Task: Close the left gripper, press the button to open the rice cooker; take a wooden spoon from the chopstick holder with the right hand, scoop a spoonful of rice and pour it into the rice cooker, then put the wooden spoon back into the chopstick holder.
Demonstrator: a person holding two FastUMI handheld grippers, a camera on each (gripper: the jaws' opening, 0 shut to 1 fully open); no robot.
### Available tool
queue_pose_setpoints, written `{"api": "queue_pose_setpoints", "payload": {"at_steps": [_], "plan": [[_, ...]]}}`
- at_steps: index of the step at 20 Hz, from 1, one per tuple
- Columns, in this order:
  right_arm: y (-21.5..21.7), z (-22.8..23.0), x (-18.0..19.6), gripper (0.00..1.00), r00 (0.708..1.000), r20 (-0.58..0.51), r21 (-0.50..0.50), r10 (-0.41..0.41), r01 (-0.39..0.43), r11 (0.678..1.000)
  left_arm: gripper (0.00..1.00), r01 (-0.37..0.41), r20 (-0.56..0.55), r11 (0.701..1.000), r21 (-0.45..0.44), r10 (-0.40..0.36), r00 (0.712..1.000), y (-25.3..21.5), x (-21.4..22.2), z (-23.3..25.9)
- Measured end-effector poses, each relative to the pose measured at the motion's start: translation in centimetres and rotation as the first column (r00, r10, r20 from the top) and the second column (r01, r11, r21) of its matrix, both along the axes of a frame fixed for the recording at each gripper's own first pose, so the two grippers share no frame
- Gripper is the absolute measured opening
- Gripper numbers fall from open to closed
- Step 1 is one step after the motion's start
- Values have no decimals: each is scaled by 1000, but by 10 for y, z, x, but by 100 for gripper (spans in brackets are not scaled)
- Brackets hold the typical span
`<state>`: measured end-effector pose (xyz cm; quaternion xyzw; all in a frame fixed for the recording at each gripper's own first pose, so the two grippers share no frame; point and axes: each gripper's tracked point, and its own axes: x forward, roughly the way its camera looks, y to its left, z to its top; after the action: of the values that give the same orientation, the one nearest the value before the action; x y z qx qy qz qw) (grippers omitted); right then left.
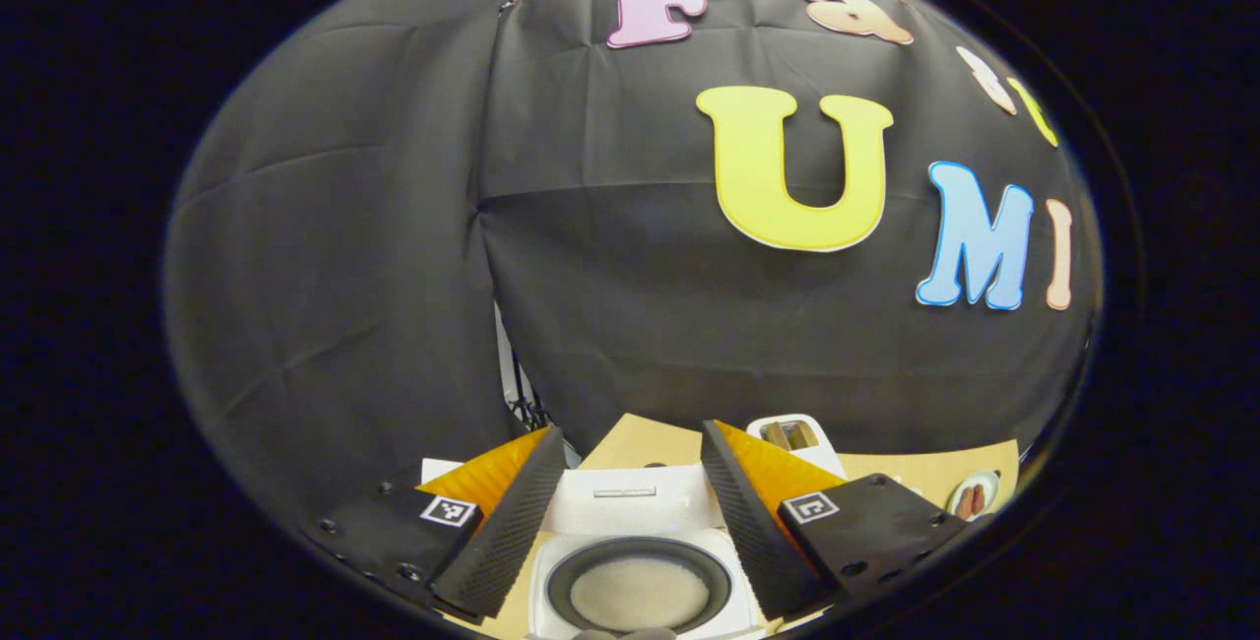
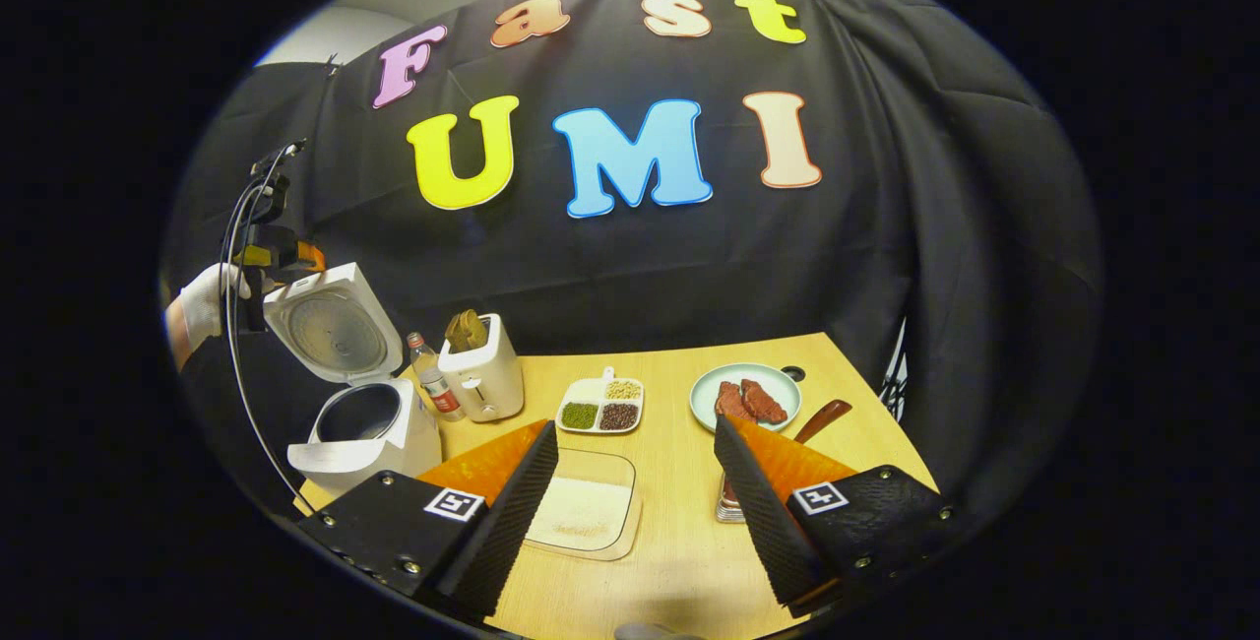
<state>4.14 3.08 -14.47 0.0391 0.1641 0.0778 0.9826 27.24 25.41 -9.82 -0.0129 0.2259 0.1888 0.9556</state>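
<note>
The white rice cooker (image 2: pixel 379 443) stands open at the table's left, its lid (image 2: pixel 330 325) tipped up. In the left gripper view its dark inner pot (image 1: pixel 638 586) lies right below my open left gripper (image 1: pixel 632 433), with the raised lid (image 1: pixel 630 502) behind. A gloved hand holds that left gripper (image 2: pixel 276 256) above the lid. My right gripper (image 2: pixel 635 431) is open over the table. Under it sits a clear tray of rice (image 2: pixel 581 507). The wooden spoon's handle (image 2: pixel 822 418) sticks out of the chopstick holder (image 2: pixel 730 504), which is mostly hidden behind the right finger.
A toaster (image 2: pixel 482 369) and a small bottle (image 2: pixel 433 379) stand beside the cooker. A divided dish of grains (image 2: pixel 600 404) and a plate of meat (image 2: pixel 745 396) sit mid-table. The toaster (image 1: pixel 787 435) also appears behind the cooker in the left gripper view.
</note>
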Motion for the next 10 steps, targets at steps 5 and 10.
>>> {"api": "queue_pose_setpoints", "payload": {"at_steps": [5, 10], "plan": [[-7, -17, -10, 98, 999, -25, -23, 34, -34, 999, 97, -3, -24, 1000, -8, 3, 1000, -4, -1, -7], [-17, -28, -17, 98, 997, -55, -20, 58, -59, 998, 96, -10, -173, 995, -103, -8, 985, -26, -39, -67]]}}
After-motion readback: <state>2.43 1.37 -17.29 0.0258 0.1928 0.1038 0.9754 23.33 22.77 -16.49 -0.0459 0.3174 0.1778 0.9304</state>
